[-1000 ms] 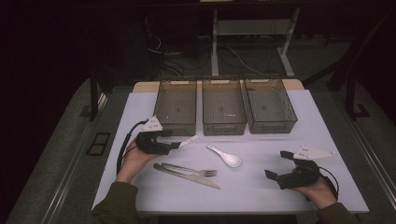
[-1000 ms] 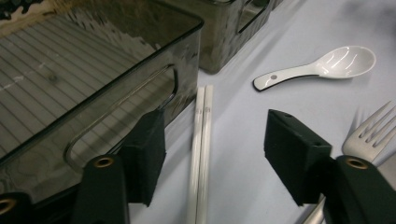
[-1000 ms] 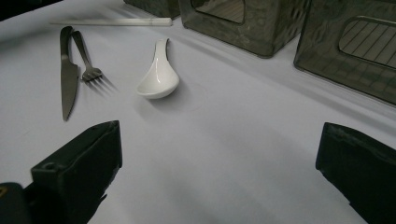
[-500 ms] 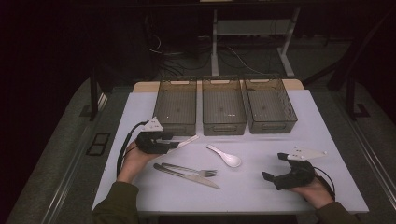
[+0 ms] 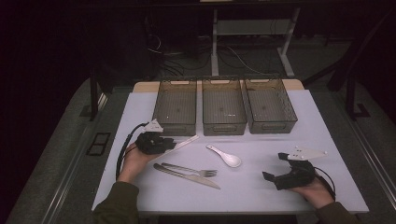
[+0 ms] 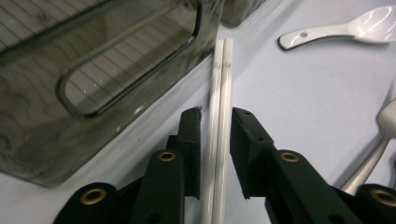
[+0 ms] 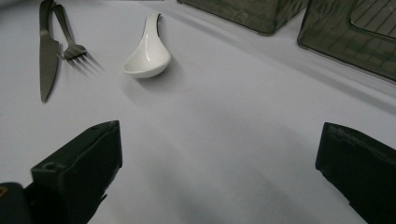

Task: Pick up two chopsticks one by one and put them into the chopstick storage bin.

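- My left gripper (image 6: 215, 128) has its jaws drawn in narrow around the pair of white chopsticks (image 6: 220, 93); I cannot tell whether the pads actually touch them
- The chopsticks' near ends are cut off at the bottom of the left gripper view
- They lie flat on the worktop (image 5: 261, 186), just beside the left bin (image 5: 176, 108), long axis running straight out between my jaws toward the white spoon (image 5: 225, 156)
- My right gripper (image 5: 281, 173) has its jaws wide, holding nothing

High cam overhead, facing fwd/down; gripper cams low, close to table (image 5: 261, 140); all share spoon (image 5: 226, 157)
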A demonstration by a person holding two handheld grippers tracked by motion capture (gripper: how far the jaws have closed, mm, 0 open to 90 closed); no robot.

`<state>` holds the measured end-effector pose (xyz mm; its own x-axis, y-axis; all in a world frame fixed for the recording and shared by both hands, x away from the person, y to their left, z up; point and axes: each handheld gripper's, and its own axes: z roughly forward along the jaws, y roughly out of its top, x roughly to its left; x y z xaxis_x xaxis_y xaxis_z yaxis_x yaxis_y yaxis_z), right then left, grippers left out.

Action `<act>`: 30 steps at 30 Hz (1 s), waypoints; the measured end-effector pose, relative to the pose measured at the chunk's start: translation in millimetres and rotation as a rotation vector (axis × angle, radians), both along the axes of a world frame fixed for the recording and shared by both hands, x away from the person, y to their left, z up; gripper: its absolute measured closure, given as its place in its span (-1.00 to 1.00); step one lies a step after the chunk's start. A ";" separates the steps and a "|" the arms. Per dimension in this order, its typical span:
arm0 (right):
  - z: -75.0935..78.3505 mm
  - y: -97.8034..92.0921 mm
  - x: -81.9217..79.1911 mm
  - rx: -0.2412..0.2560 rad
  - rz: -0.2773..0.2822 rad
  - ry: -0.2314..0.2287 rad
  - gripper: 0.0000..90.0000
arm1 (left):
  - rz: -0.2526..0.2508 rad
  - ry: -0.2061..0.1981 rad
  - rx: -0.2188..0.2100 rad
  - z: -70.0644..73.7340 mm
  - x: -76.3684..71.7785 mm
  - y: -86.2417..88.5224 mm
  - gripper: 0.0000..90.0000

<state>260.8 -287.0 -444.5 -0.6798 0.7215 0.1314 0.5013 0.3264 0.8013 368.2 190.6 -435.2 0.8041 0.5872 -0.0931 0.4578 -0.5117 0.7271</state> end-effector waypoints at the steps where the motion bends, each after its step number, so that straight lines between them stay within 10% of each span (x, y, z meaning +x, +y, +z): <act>1: 0.0 0.0 -0.1 -0.002 0.001 0.000 -0.99 | -0.006 0.005 0.011 -1.3 1.1 1.0 0.66; 30: 0.2 -0.2 -0.4 -0.010 0.001 -0.003 -0.98 | -0.005 0.017 0.044 -6.1 2.0 -0.8 0.81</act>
<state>260.3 -287.2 -444.3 -0.6812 0.7218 0.1225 0.4988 0.3351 0.7993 370.2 189.8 -441.3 0.8056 0.5870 -0.0809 0.4674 -0.5457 0.6955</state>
